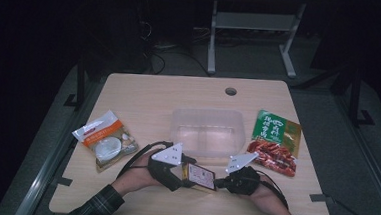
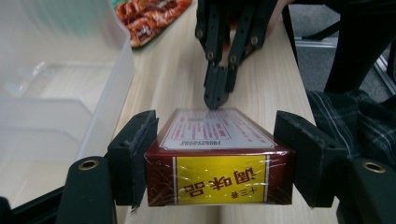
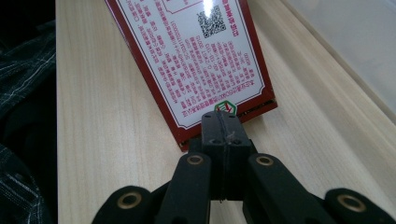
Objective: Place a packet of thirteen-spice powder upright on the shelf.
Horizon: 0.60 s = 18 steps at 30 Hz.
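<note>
A dark red box (image 1: 201,177) with a yellow end label (image 2: 217,179) and a white printed face (image 3: 196,56) is held just above the table's front edge. My left gripper (image 1: 190,176) is shut on it, one pad (image 2: 135,149) pressed to each long side. My right gripper (image 1: 217,181) is shut, jaws tight together. Its tips (image 3: 219,122) touch the box's far end edge, as the left gripper view also has it for the right gripper (image 2: 216,95). Whether they pinch the clear wrap is unclear.
A clear plastic container (image 1: 205,112) stands mid-table, just behind the grippers. A white and orange snack packet (image 1: 105,140) lies at the left. A green and red packet (image 1: 275,140) lies at the right. A cable hole (image 1: 230,91) sits near the far edge.
</note>
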{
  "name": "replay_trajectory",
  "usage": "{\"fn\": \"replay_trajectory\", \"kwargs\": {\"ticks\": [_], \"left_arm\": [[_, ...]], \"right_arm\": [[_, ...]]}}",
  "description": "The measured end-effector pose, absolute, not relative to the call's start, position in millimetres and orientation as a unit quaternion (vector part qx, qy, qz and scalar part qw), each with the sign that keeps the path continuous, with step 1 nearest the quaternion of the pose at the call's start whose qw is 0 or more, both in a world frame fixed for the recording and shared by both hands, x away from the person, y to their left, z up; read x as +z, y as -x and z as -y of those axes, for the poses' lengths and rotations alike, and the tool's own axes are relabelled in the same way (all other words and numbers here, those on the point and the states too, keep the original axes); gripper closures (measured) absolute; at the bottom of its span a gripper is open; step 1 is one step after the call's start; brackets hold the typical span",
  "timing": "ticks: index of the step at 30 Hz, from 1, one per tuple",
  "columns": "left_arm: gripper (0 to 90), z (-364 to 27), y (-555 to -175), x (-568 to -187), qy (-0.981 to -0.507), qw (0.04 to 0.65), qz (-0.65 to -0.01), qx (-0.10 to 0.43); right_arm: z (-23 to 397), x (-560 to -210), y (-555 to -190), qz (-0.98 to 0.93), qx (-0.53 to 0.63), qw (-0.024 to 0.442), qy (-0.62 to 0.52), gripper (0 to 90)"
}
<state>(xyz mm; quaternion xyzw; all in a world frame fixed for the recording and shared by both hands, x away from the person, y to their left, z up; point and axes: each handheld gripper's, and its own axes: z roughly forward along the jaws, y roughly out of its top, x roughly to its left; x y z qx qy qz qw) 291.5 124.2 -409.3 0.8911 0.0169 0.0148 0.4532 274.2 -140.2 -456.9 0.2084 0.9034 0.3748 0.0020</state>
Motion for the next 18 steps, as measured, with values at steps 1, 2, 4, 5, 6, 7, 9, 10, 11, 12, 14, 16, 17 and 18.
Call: {"fn": "replay_trajectory", "kwargs": {"ticks": [1, 2, 4, 5, 6, 7, 9, 10, 11, 12, 14, 16, 17, 18], "left_arm": [[30.8, -122.5, -291.7, -408.3, -0.890, 0.456, -0.016, 0.016], [30.8, -119.8, -291.6, -406.8, -0.888, 0.460, -0.014, 0.018], [30.6, -116.6, -291.7, -405.1, -0.886, 0.463, -0.010, 0.021], [30.5, -115.3, -291.9, -404.6, -0.885, 0.465, -0.009, 0.022], [30.2, -112.3, -292.2, -403.1, -0.883, 0.468, -0.008, 0.026], [30.1, -112.3, -292.2, -403.1, -0.883, 0.468, -0.008, 0.026], [30.0, -108.2, -293.2, -401.1, -0.880, 0.473, -0.005, 0.027], [29.9, -104.3, -294.1, -399.9, -0.880, 0.475, -0.002, 0.028], [30.0, -104.3, -294.1, -399.9, -0.880, 0.475, -0.002, 0.028], [30.0, -101.2, -295.0, -398.7, -0.879, 0.476, 0.000, 0.028], [30.1, -97.7, -295.7, -397.7, -0.877, 0.479, 0.003, 0.028], [30.3, -94.1, -295.8, -396.6, -0.877, 0.480, 0.007, 0.028], [30.3, -94.1, -295.8, -396.6, -0.877, 0.480, 0.007, 0.028], [30.4, -91.3, -296.2, -396.0, -0.875, 0.483, 0.008, 0.028]], "right_arm": [[140.2, -457.1, -274.1, -0.903, 0.374, -0.001, -0.210, 89.8], [140.3, -457.4, -274.2, -0.903, 0.374, -0.001, -0.211, 89.9], [141.0, -457.8, -274.4, -0.903, 0.373, -0.001, -0.212, 89.9], [141.2, -458.1, -274.7, -0.903, 0.375, -0.001, -0.211, 89.9], [141.7, -458.6, -275.1, -0.903, 0.375, -0.001, -0.210, 89.9], [141.7, -458.6, -275.1, -0.903, 0.375, -0.001, -0.210, 89.9], [141.6, -459.0, -274.9, -0.903, 0.372, -0.004, -0.213, 89.9], [141.2, -459.6, -274.7, -0.904, 0.370, -0.006, -0.214, 89.9], [141.2, -459.6, -274.7, -0.904, 0.370, -0.006, -0.214, 89.9], [141.3, -459.7, -274.5, -0.904, 0.370, -0.007, -0.213, 89.8], [141.6, -460.2, -274.6, -0.904, 0.370, -0.008, -0.212, 89.8], [141.6, -460.7, -274.7, -0.904, 0.370, -0.009, -0.212, 89.9], [141.6, -460.7, -274.7, -0.904, 0.370, -0.009, -0.212, 89.9], [141.6, -461.3, -274.5, -0.905, 0.370, -0.010, -0.211, 89.8]]}}
